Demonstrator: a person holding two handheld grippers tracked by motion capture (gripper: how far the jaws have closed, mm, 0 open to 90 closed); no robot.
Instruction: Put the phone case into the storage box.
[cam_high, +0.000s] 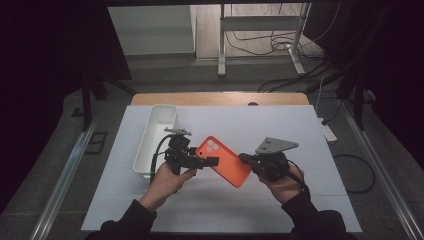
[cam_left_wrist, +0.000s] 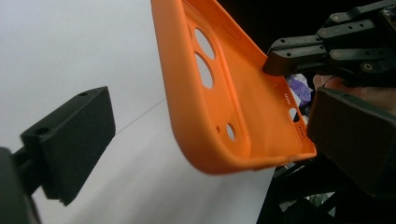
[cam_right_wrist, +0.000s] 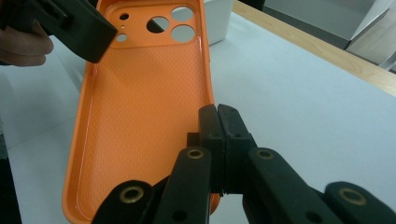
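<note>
White bin (cam_high: 156, 131) sits on the desk (cam_high: 280, 130), just left of the orange phone case (cam_high: 225, 161). My left hand-held gripper (cam_high: 207, 161) is at the case's camera-hole end, jaws wide apart, the case edge between them, pads not pressing. The case hangs tilted above the desk. At its right end, my right hand-held gripper (cam_high: 243, 158) is clamped tight on the rim.

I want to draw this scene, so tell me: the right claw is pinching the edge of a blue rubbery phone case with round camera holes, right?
Not quite: the rubbery phone case with round camera holes is orange, not blue. The right claw is indeed pinching its edge, as the right gripper view shows.
</note>
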